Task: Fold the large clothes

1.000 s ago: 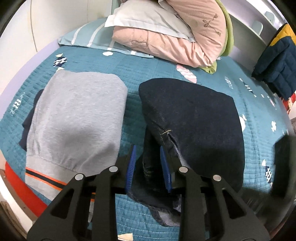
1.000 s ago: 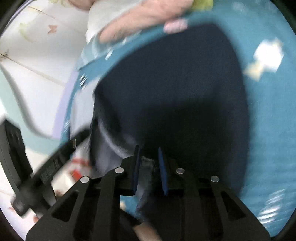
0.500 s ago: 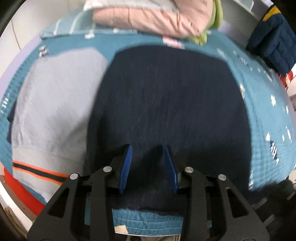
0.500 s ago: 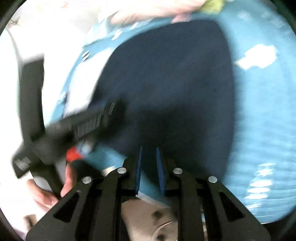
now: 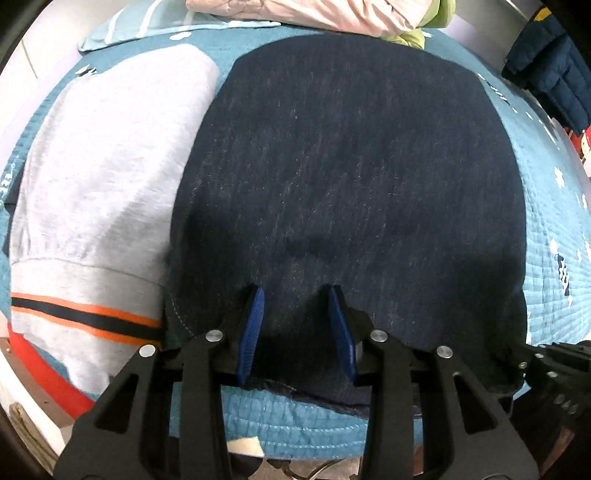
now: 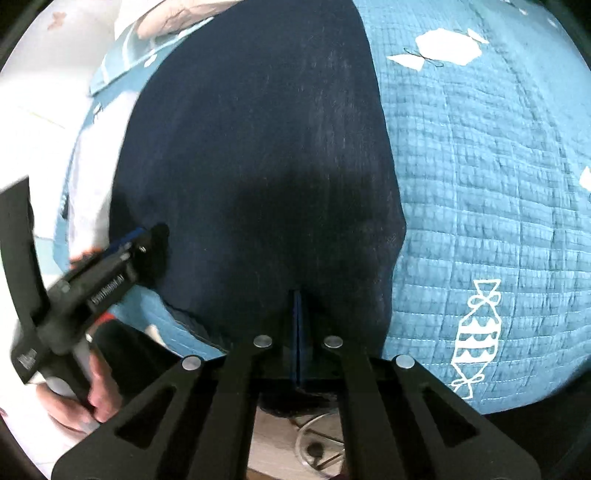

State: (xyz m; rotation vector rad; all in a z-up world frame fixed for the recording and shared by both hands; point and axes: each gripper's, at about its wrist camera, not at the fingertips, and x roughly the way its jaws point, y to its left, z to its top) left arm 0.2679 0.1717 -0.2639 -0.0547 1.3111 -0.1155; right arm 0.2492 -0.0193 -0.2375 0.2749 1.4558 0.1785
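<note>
A folded pair of dark blue jeans (image 5: 351,166) lies flat on the teal bedspread (image 6: 480,184), reaching to the near edge of the bed. My left gripper (image 5: 295,291) hovers over the near left part of the jeans, pointing steeply down; its blue pads are apart and nothing is pinched between them. In the right wrist view the same left gripper (image 6: 147,236) shows at the jeans' left edge, held by a hand (image 6: 74,406). My right gripper (image 6: 297,293) stands over the near hem of the jeans (image 6: 258,147) with its pads pressed together and no cloth between them.
A folded grey garment (image 5: 103,177) with an orange and dark stripe lies left of the jeans. Pillows (image 5: 295,14) are piled at the head of the bed. A dark padded jacket (image 5: 546,66) hangs at the far right. Below the bed edge the floor shows.
The left gripper let go of the denim fold it held, opened wider and sank close to the jeans, which now lie flat. The right gripper's pads closed fully.
</note>
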